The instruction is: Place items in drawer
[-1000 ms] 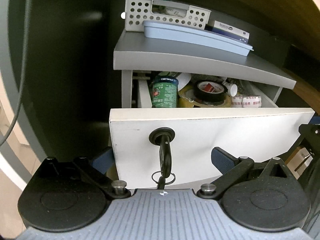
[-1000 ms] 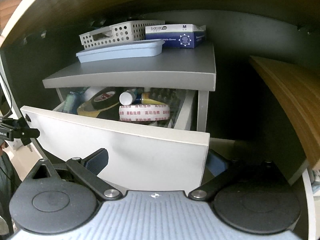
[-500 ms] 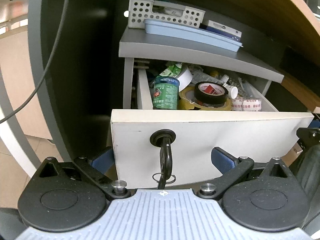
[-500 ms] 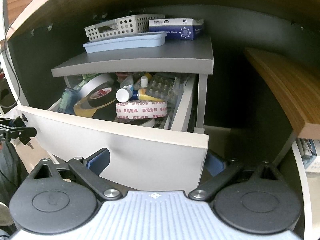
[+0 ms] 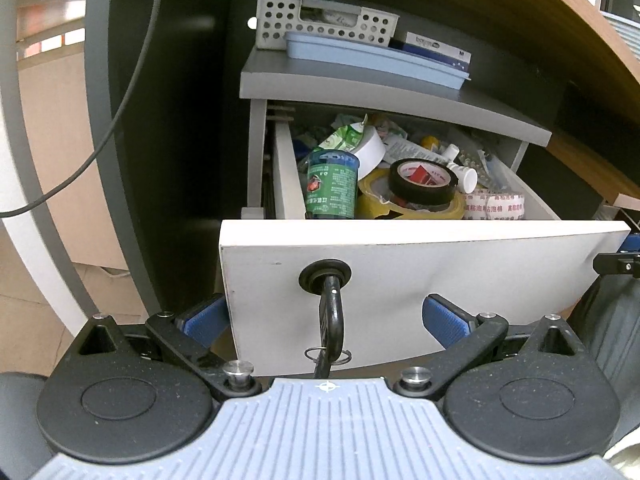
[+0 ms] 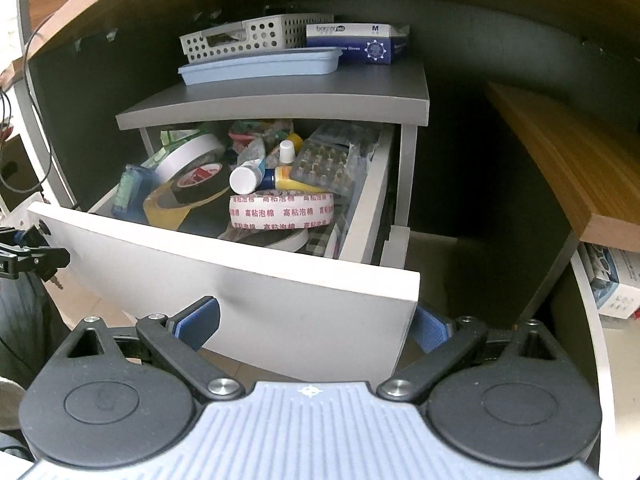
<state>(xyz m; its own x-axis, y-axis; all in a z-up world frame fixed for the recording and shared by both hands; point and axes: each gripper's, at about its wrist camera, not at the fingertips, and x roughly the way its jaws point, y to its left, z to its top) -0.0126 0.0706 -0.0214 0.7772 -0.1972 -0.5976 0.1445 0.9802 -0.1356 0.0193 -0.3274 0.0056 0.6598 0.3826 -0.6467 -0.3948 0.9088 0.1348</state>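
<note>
Your left hand-held gripper (image 5: 326, 318) is spread wide across the left corner of the drawer (image 5: 420, 268) front, the key (image 5: 331, 320) hanging between its fingers. Your right hand-held gripper (image 6: 316, 322) is spread wide across the right corner, gripping nothing. Beyond, the drawer stands pulled out, crowded with a green can (image 5: 332, 190), black tape (image 5: 424, 182) and foam tape (image 6: 280, 210).
</note>
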